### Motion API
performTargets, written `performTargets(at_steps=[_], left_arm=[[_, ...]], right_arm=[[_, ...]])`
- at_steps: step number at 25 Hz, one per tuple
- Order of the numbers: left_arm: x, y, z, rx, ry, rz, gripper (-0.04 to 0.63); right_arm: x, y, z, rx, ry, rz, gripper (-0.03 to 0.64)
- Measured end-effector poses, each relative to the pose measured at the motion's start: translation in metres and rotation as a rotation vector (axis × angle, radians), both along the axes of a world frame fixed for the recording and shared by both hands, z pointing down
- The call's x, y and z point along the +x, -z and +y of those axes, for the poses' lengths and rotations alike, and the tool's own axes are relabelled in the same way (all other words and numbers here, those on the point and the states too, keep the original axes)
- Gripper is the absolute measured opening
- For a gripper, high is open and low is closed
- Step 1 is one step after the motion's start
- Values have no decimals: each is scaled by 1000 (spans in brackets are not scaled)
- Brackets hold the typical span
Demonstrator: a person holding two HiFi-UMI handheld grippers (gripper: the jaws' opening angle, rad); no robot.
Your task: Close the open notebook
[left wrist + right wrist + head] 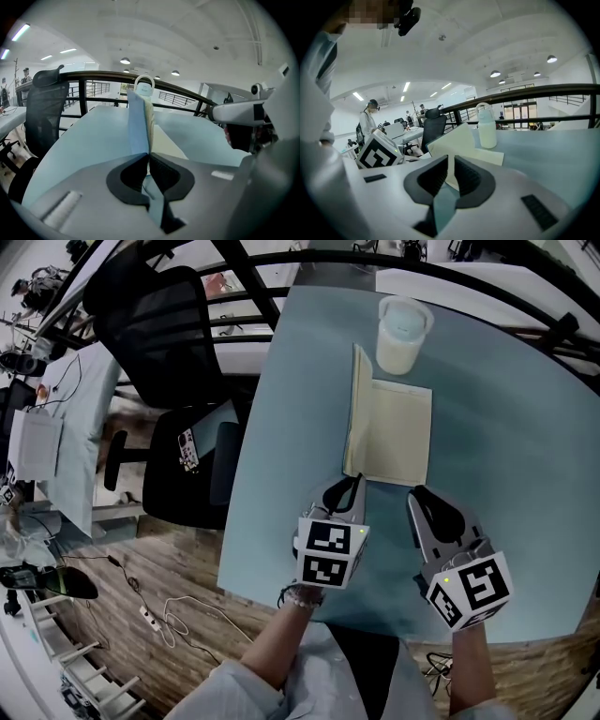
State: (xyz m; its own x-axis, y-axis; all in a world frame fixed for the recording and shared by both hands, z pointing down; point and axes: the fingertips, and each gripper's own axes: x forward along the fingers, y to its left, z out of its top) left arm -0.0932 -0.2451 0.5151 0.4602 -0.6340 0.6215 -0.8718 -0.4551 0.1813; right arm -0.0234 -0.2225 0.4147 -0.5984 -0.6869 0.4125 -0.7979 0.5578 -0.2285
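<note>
The notebook (394,432) lies open on the light blue table (506,484), cream pages up. Its left leaf with the blue cover (354,409) stands nearly upright. My left gripper (352,486) is shut on the near edge of that raised leaf. In the left gripper view the blue cover (138,126) rises straight up from between the jaws of the left gripper (148,157). My right gripper (419,495) hovers at the notebook's near right corner, shut and holding nothing. In the right gripper view the notebook (461,140) shows just beyond the right gripper (450,176).
A white plastic bottle (403,334) stands just past the notebook's far edge and shows as the bottle (487,126) in the right gripper view. A black office chair (173,381) stands left of the table. A black railing (525,277) curves behind it. Cables lie on the wooden floor (159,615).
</note>
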Motion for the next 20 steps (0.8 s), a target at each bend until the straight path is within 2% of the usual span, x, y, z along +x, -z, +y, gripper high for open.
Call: performTargets(at_steps=[2,6,12,17,20], left_arm=[[5,0,0,0,-16,-4,18],[12,-2,2,4,-41,-16,18],[19,-3,2,11,-72,-43,18],[21,-4,3,8,-78,-44,18],[23,-9,7,1,-77,-56,18]], right_arm=[[-6,-5,-2,-12,35,-7,83],[-16,-9,-9,-46,63,-75,149],[-34,-4,-23,-73,101,-133,192],[-49,-7,-32,-106,110,-133,206],[-55,-12,-34,-128,111,-97,206]])
